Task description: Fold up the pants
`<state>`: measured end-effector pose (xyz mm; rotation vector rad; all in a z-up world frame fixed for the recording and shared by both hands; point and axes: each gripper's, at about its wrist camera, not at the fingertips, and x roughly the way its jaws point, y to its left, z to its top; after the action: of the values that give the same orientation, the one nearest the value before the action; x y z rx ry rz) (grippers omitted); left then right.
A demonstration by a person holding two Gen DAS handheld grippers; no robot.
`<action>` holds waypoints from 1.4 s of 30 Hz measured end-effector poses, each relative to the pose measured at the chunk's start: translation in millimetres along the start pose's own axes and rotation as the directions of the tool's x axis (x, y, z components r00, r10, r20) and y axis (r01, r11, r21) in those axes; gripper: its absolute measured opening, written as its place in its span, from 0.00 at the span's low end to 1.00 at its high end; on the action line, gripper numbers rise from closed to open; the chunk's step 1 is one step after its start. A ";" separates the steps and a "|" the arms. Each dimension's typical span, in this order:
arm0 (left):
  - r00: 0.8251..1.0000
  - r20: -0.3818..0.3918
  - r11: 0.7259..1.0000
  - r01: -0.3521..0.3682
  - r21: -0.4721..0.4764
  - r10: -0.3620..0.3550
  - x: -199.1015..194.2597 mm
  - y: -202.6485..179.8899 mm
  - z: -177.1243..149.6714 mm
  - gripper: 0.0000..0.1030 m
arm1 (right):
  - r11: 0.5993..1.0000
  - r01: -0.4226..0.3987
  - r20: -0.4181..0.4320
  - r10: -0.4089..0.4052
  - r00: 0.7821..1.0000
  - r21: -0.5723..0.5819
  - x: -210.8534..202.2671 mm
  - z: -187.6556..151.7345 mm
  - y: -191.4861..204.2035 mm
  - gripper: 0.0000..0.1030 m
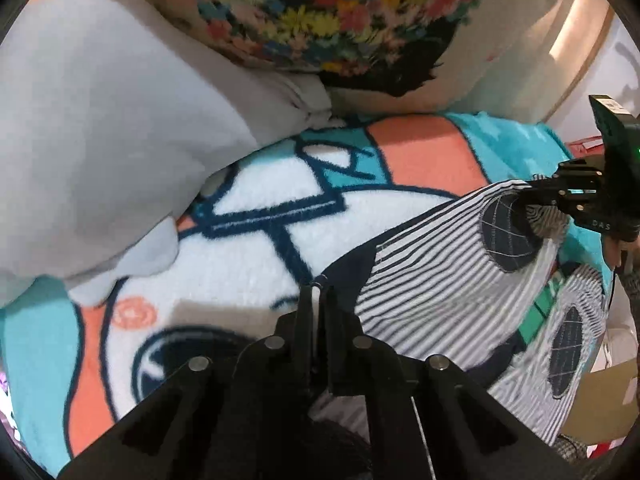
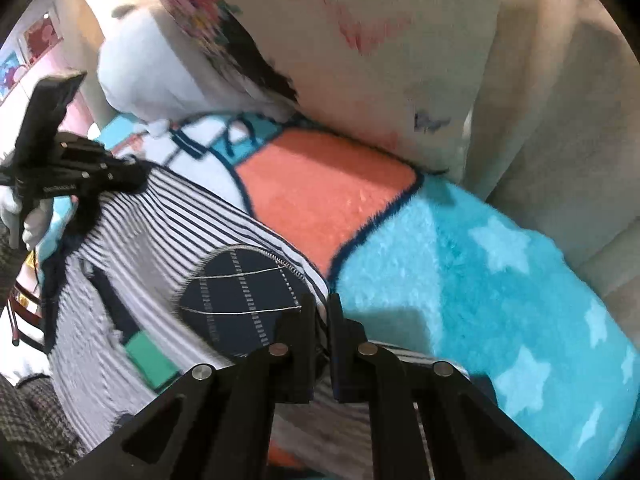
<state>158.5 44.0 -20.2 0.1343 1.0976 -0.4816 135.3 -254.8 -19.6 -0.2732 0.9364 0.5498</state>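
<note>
The pants (image 1: pixel 432 292) are navy-and-white striped with dark round knee patches, and they lie spread on a fleece blanket. My left gripper (image 1: pixel 318 292) is shut on the pants' dark edge at one corner, with white cloth showing between its tips. My right gripper (image 2: pixel 320 304) is shut on the pants (image 2: pixel 168 216) beside a dark patch (image 2: pixel 240 296). Each wrist view shows the other gripper clamped on the far end of the same edge: the right gripper (image 1: pixel 524 200) and the left gripper (image 2: pixel 140 178).
The blanket (image 1: pixel 256 240) is teal, orange and white with a cartoon print and covers a beige sofa seat (image 2: pixel 600 240). A pale grey plush cushion (image 1: pixel 100 120) and a floral cushion (image 1: pixel 340 12) lean against the sofa back (image 2: pixel 360 60). A green block (image 2: pixel 148 356) shows on the striped cloth.
</note>
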 end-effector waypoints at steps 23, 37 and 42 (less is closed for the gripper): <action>0.977 0.212 0.993 0.058 -0.104 -0.035 -94.4 -64.9 -201.5 0.07 | 0.962 -0.045 0.294 -0.037 0.955 0.268 -105.2 -201.0 95.7 0.22; 0.946 0.325 0.974 0.071 -0.214 0.002 -133.5 -34.0 -202.0 0.39 | 0.838 -0.033 0.330 -0.178 0.927 0.544 -88.8 -189.0 26.9 0.15; 0.938 0.345 0.971 0.104 -0.216 -0.024 -130.7 -38.9 -183.8 0.40 | 0.836 0.009 0.363 -0.248 0.898 0.548 -114.2 -201.3 37.4 0.08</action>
<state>-57.2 111.7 15.2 -0.1867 0.8110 -0.4134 -77.0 -351.9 -40.7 0.2855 0.6041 0.1830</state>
